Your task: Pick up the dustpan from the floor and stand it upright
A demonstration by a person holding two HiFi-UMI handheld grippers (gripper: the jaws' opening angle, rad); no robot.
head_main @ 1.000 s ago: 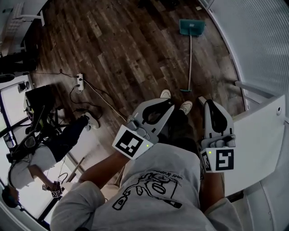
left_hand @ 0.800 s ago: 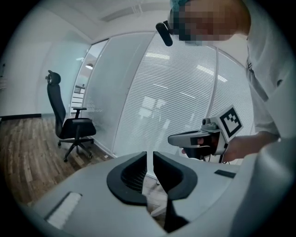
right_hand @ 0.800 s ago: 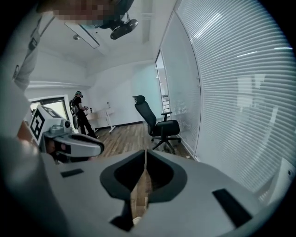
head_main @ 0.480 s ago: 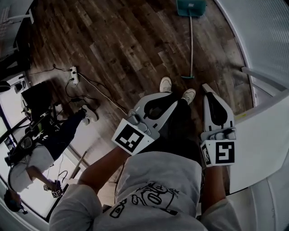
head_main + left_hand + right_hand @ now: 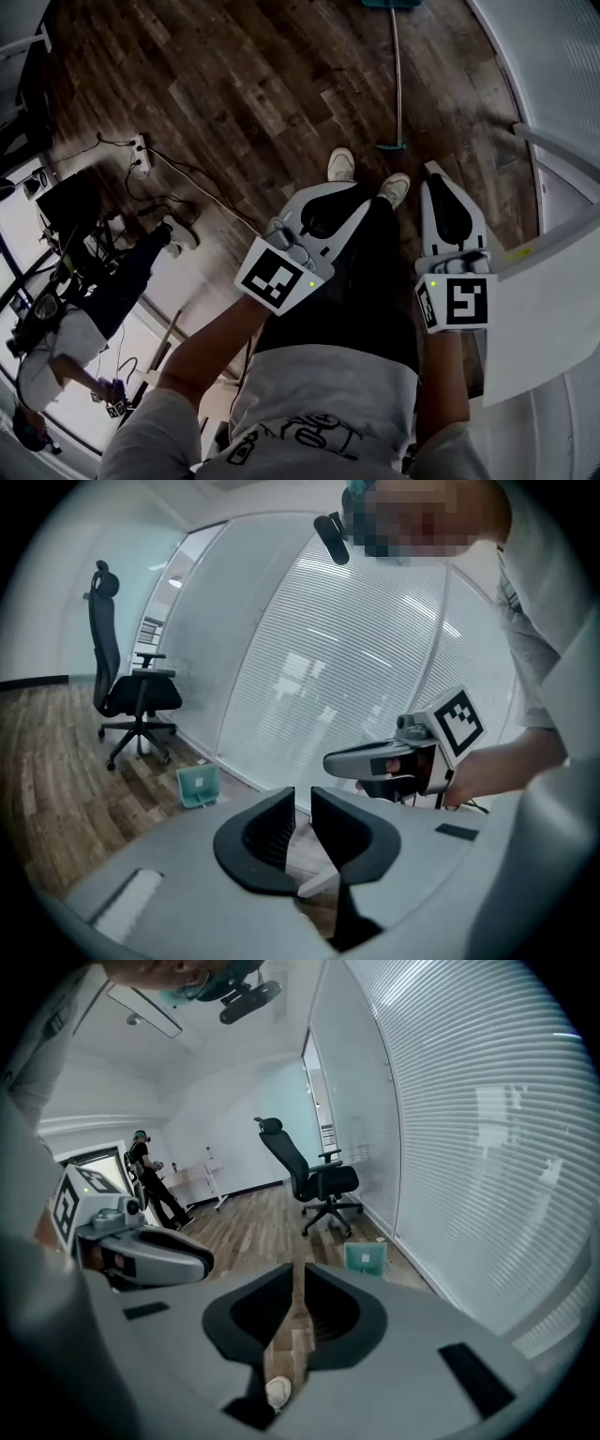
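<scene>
The dustpan lies on the wooden floor ahead of me: its thin handle (image 5: pixel 397 75) runs up to the teal pan, which the top edge of the head view cuts off. The pan shows small and far off in the left gripper view (image 5: pixel 199 786) and in the right gripper view (image 5: pixel 365 1258). My left gripper (image 5: pixel 352 195) hangs over my shoes, its jaws (image 5: pixel 302 803) a narrow gap apart with nothing between them. My right gripper (image 5: pixel 434 175) is beside it, jaws together (image 5: pixel 298 1283) and empty. Both are well short of the dustpan.
A glass wall with blinds (image 5: pixel 562 75) curves along the right. A white desk corner (image 5: pixel 553 309) stands close beside my right gripper. A power strip with cables (image 5: pixel 139 155) lies on the floor at left, near another person (image 5: pixel 56 347). A black office chair (image 5: pixel 314 1180) stands beyond the dustpan.
Both grippers have sunk toward the floor and now sit nearer my shoes. The dustpan has slid up to the top edge of the head view. The jaws look unchanged.
</scene>
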